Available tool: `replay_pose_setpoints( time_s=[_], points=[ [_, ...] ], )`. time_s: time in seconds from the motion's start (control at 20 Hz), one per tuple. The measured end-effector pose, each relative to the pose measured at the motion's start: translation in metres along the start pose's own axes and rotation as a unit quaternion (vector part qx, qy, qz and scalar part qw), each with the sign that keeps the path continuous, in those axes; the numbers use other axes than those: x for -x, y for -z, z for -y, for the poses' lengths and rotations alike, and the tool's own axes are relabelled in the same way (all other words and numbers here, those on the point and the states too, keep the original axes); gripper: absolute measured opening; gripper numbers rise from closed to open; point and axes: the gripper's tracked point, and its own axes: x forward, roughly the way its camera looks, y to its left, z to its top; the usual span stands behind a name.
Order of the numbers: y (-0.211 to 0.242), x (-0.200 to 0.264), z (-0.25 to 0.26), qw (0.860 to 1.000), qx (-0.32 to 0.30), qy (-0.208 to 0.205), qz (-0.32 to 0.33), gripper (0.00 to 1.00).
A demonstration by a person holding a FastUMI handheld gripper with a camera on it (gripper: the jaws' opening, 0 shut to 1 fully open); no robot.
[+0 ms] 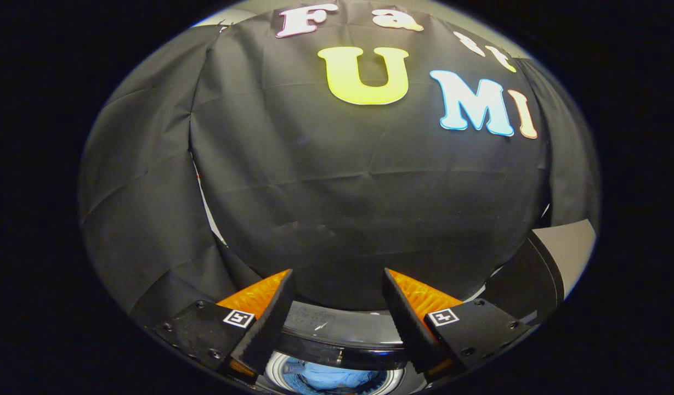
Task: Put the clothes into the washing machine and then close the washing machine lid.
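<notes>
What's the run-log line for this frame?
gripper: open, empty, raised facing booth wall | washing machine: below fingers, drum open | clothes: blue, in drum | lid: up

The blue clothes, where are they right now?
In the gripper view the blue clothes lie down inside the washing machine drum, below and between the fingers of the open gripper, which holds nothing.

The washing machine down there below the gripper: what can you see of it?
The dark, glossy top-loading washing machine lies below and between the open gripper fingers, which touch nothing. Its round drum opening has a ribbed, shiny metal-looking rim, and light blue cloth lies inside. A dark lid panel stands raised beside it, so the machine is open.
</notes>
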Motion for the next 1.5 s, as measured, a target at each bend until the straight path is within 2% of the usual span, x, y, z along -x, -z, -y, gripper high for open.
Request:
replay_pose_setpoints(
  time_s=[0.35, 0.55, 0.7, 0.95, 1.25, 1.4, 1.5],
  points=[
    [0.024, 0.025, -0.012, 1.000, 0.003, -0.025, -0.001, 0.99],
    [0.060, 0.051, -0.019, 0.999, -0.003, -0.047, -0.024, 1.00],
    [0.081, 0.075, -0.013, 0.999, 0.027, -0.033, -0.008, 1.00],
    [0.121, 0.115, -0.020, 0.997, 0.047, -0.061, 0.001, 1.00],
    [0.126, 0.164, -0.025, 0.994, 0.048, -0.092, 0.044, 1.00],
    [0.123, 0.191, -0.022, 0.990, 0.047, -0.118, 0.065, 1.00],
    [0.128, 0.211, -0.014, 0.985, 0.069, -0.143, 0.072, 1.00]
  ],
)
